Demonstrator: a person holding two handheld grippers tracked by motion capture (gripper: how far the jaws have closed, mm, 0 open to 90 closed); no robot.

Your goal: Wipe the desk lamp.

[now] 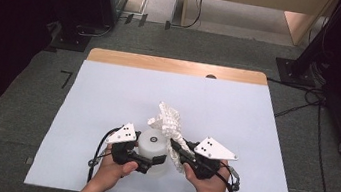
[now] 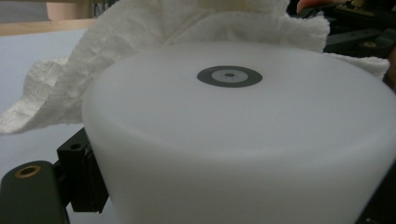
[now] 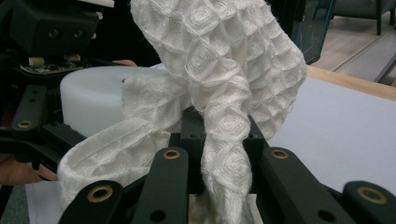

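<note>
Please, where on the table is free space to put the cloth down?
The white table sheet is bare along its far edge and at both sides. The near middle is crowded: the white container, the cloth, the left gripper and the right gripper sit together.

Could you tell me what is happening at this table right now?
A person is working with a hand-held tool in each hand. The left tool grips a white upside-down container that stands on the white table. The right tool is shut on a white waffle-textured cloth, bunched up and rising beside the container, with part of it lying against the container's side. It looks as if the container is being wiped.
</note>
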